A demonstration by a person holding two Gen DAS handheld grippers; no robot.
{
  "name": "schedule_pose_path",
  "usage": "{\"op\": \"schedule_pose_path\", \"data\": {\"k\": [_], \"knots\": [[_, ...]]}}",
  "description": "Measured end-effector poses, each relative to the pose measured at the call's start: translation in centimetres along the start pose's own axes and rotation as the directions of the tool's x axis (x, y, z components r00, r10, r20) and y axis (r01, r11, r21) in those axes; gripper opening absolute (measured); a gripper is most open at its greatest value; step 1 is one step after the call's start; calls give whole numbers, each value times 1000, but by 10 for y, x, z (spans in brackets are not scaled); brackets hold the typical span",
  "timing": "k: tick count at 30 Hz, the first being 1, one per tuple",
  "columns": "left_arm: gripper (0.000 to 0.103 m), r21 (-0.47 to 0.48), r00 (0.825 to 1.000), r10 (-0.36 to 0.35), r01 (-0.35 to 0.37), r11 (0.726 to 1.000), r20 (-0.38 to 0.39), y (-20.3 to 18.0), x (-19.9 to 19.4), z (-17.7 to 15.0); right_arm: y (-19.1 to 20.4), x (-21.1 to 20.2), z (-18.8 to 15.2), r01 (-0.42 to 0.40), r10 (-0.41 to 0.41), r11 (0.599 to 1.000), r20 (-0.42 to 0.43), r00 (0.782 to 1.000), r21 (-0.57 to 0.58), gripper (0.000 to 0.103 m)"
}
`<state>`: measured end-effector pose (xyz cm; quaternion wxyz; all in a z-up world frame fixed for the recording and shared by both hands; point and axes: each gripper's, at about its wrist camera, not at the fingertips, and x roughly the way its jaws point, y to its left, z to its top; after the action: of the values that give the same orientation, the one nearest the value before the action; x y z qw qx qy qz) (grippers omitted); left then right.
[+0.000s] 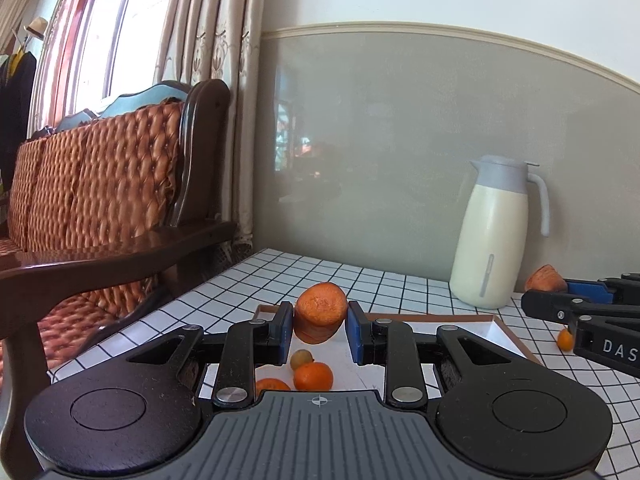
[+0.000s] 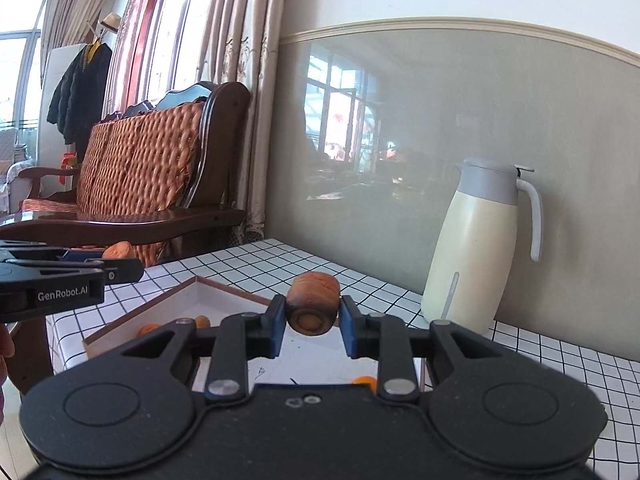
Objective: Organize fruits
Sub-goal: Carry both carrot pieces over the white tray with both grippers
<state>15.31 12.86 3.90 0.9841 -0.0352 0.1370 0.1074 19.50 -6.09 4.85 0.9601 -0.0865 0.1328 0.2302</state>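
Fingers of left gripper [image 1: 320,326] pinching carrot chunk [image 1: 321,312] above white tray [image 1: 496,330]; right gripper [image 2: 313,326] likewise clamped on second carrot piece [image 2: 312,303]. Down in tray: small oranges [image 1: 313,376], one greenish fruit [image 1: 301,359]. Beyond, cream thermos jug [image 1: 494,236] upright on tiled table [image 1: 280,268].

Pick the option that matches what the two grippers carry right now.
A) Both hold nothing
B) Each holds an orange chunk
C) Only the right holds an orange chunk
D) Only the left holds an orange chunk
B: the left gripper is shut on an orange chunk above the tray, and the right gripper is shut on another chunk, near the thermos jug.
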Motion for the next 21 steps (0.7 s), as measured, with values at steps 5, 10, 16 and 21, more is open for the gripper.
{"op": "schedule_pose_path", "data": {"k": [5, 10, 16, 21], "knots": [[28, 6, 1000, 2, -2, 1000, -10, 1, 20, 3, -8, 17, -1, 2, -1, 1000, -16, 1000, 18, 20], [28, 23, 1000, 6, -6, 1000, -23, 0, 39, 7, -15, 33, 1, 14, -13, 1000, -25, 1000, 28, 20], [28, 30, 998, 12, -10, 1000, -65, 1, 67, 8, -30, 55, 1, 30, -28, 999, -64, 998, 36, 20], [28, 31, 996, 11, -8, 999, -93, 3, 87, 7, -39, 72, -4, 37, -32, 998, -108, 994, 44, 20]]}}
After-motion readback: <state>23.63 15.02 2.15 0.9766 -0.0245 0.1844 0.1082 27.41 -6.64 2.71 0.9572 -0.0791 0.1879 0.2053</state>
